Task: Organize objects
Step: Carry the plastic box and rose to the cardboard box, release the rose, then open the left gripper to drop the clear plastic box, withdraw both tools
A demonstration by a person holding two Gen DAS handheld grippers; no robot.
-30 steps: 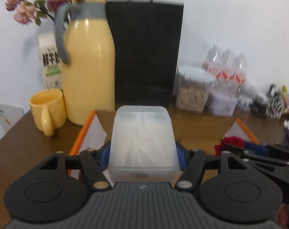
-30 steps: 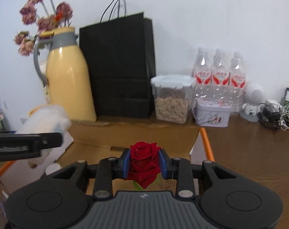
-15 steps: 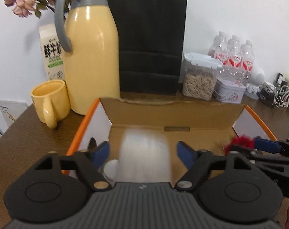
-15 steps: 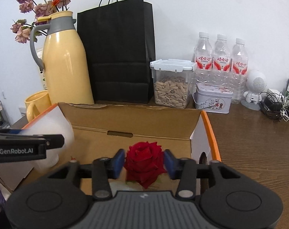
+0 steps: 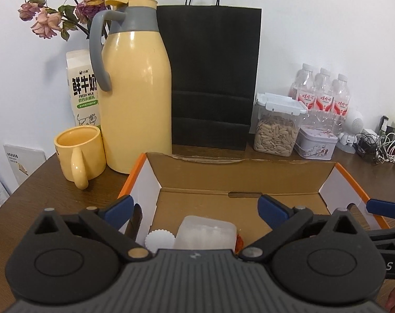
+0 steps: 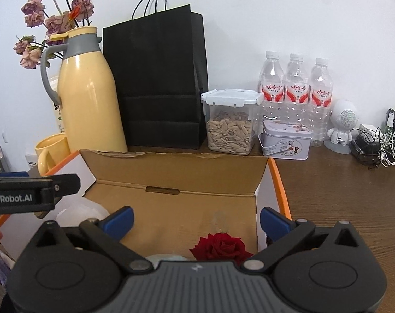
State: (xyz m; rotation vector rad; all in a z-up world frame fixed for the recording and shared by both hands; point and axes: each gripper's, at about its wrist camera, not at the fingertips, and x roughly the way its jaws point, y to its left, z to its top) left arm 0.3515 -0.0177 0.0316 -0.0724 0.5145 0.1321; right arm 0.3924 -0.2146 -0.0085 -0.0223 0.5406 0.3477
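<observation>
Jaws of both grippers are opening. Left gripper point(image 5: 196, 206) hangs above the translucent container point(image 5: 206, 234) in the cardboard box point(image 5: 239, 174); right gripper point(image 6: 196, 217) above the rose point(image 6: 220, 246), seemingly untouched.

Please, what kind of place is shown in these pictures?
Probably a home or small office table against a white wall: a yellow thermos with a matching mug, a milk carton, and tangled charger cables.
</observation>
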